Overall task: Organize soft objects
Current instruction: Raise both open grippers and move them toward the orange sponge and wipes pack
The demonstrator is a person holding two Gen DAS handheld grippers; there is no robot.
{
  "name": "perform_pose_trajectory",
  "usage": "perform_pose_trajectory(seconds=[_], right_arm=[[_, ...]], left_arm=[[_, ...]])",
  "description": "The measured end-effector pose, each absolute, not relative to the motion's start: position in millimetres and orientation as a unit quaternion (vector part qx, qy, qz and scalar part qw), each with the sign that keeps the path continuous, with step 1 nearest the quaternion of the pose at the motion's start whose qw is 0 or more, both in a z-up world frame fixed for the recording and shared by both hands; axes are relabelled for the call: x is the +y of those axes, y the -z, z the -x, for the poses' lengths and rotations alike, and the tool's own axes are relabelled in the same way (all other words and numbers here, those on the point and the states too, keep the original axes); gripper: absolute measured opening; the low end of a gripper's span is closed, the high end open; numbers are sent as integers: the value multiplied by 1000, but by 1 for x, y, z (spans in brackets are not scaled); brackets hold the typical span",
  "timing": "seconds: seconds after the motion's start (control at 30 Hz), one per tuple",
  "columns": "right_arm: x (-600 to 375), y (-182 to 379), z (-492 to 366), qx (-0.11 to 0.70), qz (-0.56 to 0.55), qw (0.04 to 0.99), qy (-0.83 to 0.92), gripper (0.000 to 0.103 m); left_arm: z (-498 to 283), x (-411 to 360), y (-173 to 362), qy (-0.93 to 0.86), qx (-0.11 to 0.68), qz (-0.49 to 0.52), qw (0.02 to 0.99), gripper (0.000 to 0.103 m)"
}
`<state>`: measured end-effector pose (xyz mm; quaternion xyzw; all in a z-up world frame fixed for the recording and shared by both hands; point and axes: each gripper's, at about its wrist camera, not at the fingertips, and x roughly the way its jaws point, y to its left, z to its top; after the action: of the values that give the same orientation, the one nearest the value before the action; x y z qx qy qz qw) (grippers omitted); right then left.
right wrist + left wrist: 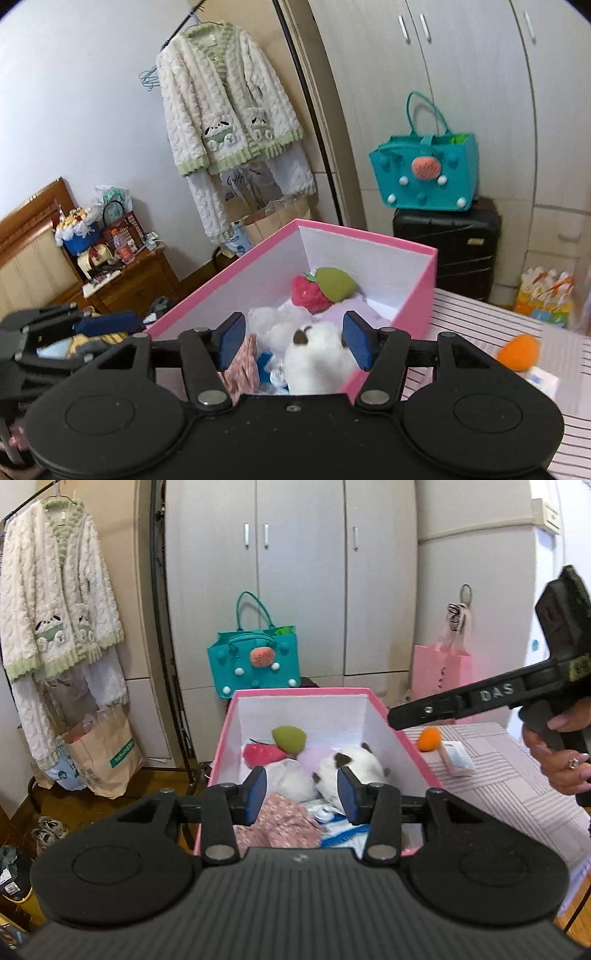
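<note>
Both grippers, left gripper (pixel 303 794) and right gripper (pixel 293 341), are hovering released and empty over the pink box (pixel 413 746) holding the soft toys, so the orange plush (pixel 429 739) lying on the bedspread to its right seems to be awaiting the next grasp.

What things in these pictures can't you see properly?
- Bottom of the pink box: both views, toys piled over it.
- White plush toy: right wrist view, its lower part is hidden behind the gripper body.
- Small white packet beside the orange sponge: left wrist view, print too small to read.
- Blue-and-white item: left wrist view, mostly covered by the floral cloth and gripper.
</note>
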<state>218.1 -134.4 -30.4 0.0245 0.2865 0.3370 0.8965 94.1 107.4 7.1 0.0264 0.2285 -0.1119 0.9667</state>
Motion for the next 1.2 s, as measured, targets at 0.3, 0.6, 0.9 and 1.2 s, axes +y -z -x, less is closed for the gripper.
perform_pose_trajectory(seconds=[0.3, 0.6, 0.9, 1.2], right_arm=[[-157, 6, -150, 264, 28, 907, -326, 67], [-206, 4, -95, 265, 47, 914, -303, 70], [-249, 16, -60, 266, 62, 927, -258, 78], [-281, 47, -64, 285, 55, 927, -239, 81]], left_arm=[[-62, 88, -30, 132, 224, -64, 963, 60], [-40, 72, -44, 218, 266, -25, 939, 69], [-38, 26, -34, 283, 305, -25, 909, 72], [-45, -28, -15, 323, 290, -43, 900, 72]])
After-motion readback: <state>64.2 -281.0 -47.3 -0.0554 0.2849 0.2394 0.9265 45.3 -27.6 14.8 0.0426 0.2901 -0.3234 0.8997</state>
